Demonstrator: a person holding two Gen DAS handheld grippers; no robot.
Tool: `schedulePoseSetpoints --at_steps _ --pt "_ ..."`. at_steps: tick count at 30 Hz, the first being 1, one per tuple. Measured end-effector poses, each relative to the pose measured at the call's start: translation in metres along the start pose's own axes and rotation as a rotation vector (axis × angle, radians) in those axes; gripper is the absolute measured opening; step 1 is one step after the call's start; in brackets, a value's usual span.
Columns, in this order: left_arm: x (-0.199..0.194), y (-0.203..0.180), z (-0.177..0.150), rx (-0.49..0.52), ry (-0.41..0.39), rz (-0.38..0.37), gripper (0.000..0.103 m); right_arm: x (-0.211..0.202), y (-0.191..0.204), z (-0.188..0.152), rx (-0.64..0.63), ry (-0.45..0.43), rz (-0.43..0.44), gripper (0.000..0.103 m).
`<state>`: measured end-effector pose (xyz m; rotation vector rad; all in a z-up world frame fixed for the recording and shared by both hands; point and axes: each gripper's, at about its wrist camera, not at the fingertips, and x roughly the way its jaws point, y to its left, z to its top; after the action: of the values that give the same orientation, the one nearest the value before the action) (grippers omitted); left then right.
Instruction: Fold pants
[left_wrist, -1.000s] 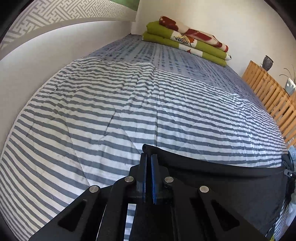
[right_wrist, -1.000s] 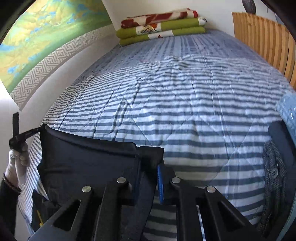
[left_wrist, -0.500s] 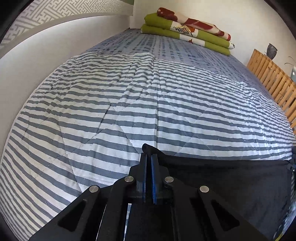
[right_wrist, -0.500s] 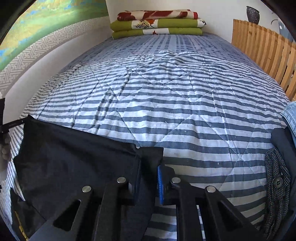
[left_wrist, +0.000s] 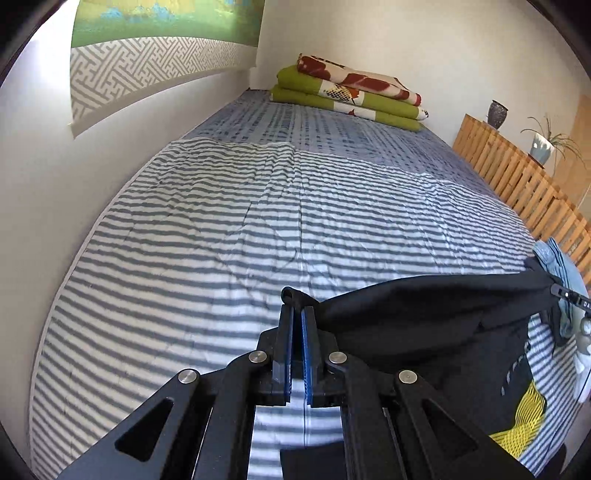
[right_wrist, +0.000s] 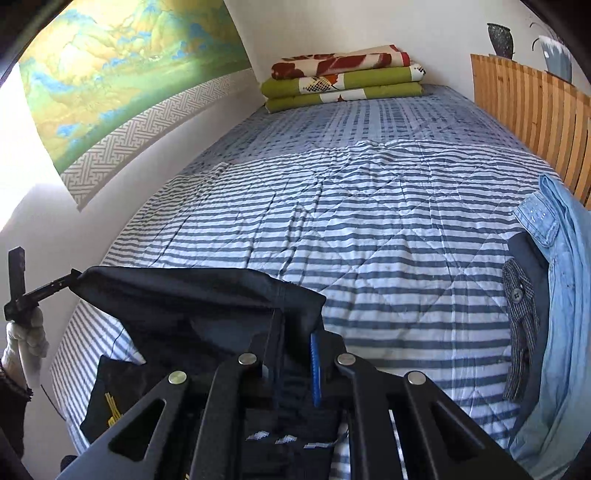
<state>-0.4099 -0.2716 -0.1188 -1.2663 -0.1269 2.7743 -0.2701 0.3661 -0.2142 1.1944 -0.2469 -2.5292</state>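
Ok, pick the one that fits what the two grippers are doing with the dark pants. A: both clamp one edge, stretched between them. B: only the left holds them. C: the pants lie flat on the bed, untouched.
A: the left gripper and the right gripper each pinch the dark pants, whose upper edge runs between them above the striped quilt.

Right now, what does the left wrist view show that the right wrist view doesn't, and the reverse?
Only the left wrist view shows the left tongs close up, shut on a rolled corner of the black pants, plus the pants' yellow print. Only the right wrist view shows the right tongs shut on the pants' other end, a gloved hand, and a checked buttoned garment. Both share the striped quilt, the folded green blankets, the wooden slat rail, the wall painting and a light blue denim garment.
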Motion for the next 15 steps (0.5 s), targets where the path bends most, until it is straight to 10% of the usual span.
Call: schedulePoseSetpoints --at_steps 15 --pt "-0.096 -0.011 -0.199 -0.049 0.05 0.026 0.004 -0.064 0.035 -0.146 -0.179 0.04 -0.014 0.007"
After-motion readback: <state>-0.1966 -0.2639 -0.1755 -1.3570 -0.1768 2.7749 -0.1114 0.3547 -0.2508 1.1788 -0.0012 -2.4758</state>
